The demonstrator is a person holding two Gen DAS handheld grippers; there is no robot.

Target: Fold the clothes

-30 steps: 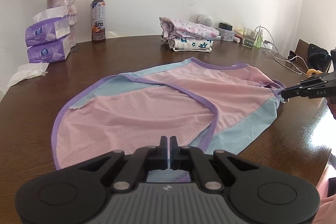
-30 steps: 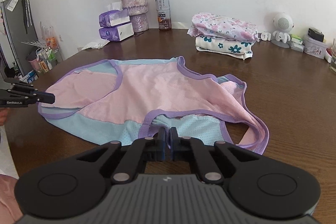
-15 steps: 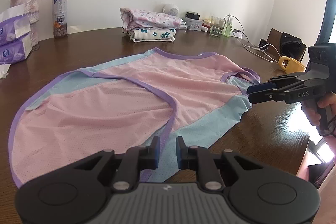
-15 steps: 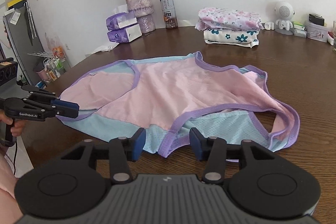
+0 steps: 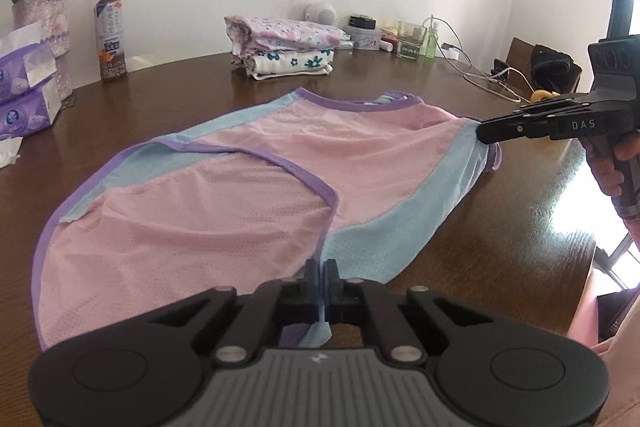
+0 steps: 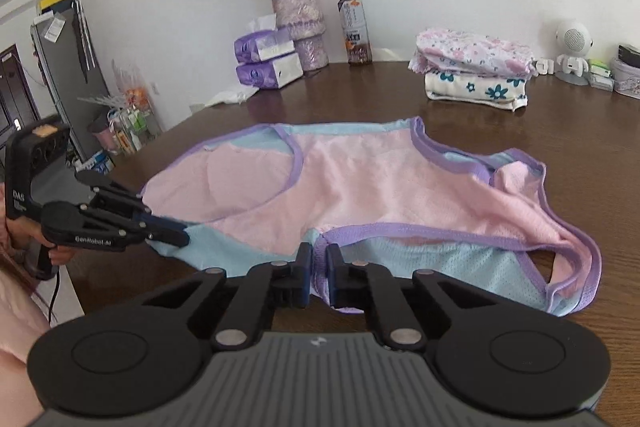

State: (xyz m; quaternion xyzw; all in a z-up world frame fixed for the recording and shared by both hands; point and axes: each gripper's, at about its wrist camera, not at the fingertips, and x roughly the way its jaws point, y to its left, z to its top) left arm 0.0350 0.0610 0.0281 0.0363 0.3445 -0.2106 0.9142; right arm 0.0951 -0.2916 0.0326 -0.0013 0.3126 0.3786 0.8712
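Observation:
A pink mesh tank top (image 5: 280, 195) with light-blue side panels and purple trim lies spread on the brown table (image 5: 500, 227). My left gripper (image 5: 324, 279) is shut on its near blue edge, and a fold of fabric hangs below the pads. The right wrist view shows the left gripper (image 6: 176, 235) at the garment's left edge. My right gripper (image 6: 319, 267) is closing, its pads pinching the blue hem of the tank top (image 6: 360, 187) below the purple band. From the left wrist view, the right gripper (image 5: 486, 131) is at the garment's far right corner, held by a hand (image 5: 616, 163).
A stack of folded floral clothes (image 5: 284, 47) sits at the back of the table. A drink bottle (image 5: 111, 35), tissue packs (image 5: 24, 99) and a vase of roses (image 6: 300, 27) stand at the left. A glass (image 5: 410, 39) and cables (image 5: 480, 75) lie at the right.
Both grippers opened half a second ago and have closed again on the garment's near edge. The right gripper has shifted a little along the hem.

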